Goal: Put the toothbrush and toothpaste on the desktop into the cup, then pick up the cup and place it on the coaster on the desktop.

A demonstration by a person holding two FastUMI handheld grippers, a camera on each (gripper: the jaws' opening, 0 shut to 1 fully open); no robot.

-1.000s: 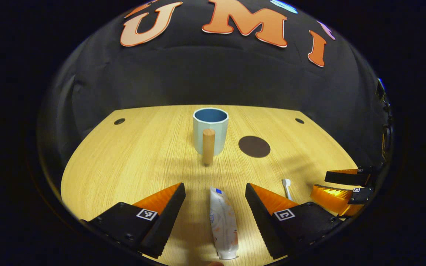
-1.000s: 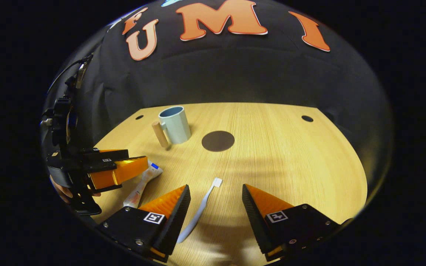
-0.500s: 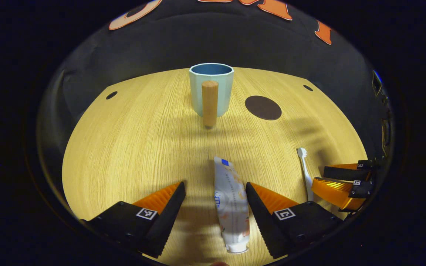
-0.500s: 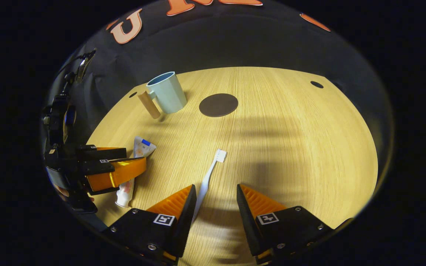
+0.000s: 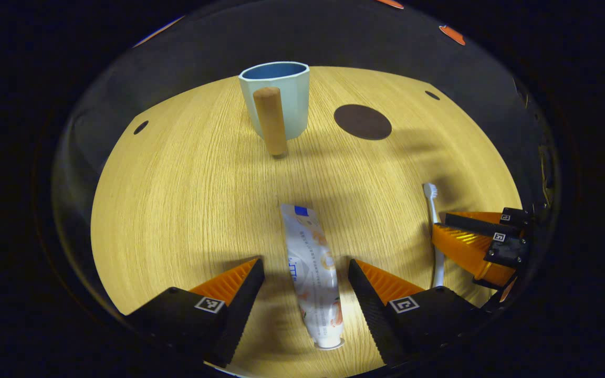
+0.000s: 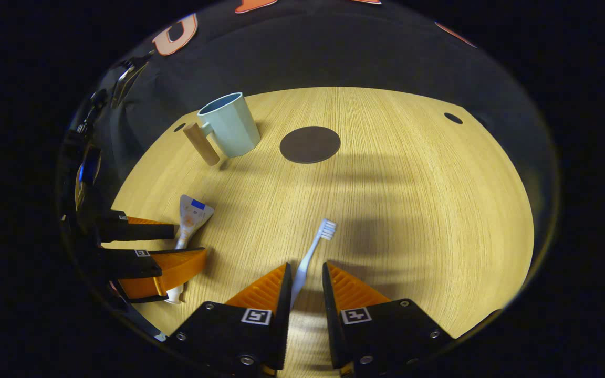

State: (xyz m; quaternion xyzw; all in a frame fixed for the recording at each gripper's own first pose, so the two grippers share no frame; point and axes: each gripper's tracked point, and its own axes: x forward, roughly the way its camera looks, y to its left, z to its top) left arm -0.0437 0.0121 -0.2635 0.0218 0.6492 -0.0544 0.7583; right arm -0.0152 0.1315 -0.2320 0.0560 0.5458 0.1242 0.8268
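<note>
1. White toothpaste tube (image 5: 313, 275) lies flat on the wooden desktop (image 5: 187, 199), between the left gripper's (image 5: 305, 281) wide-apart fingers, touching neither.
2. Pale blue toothbrush (image 6: 310, 254) lies between the right gripper's (image 6: 305, 283) nearly closed fingers; contact unclear.
3. Light blue wooden-handled cup (image 5: 276, 107) stands beside the dark round coaster (image 5: 362, 122), well beyond.

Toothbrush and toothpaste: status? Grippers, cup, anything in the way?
Left gripper open, straddling toothpaste flat on desktop. Right gripper nearly closed around toothbrush handle, contact unclear. Cup upright, beside coaster. No obstruction.
</note>
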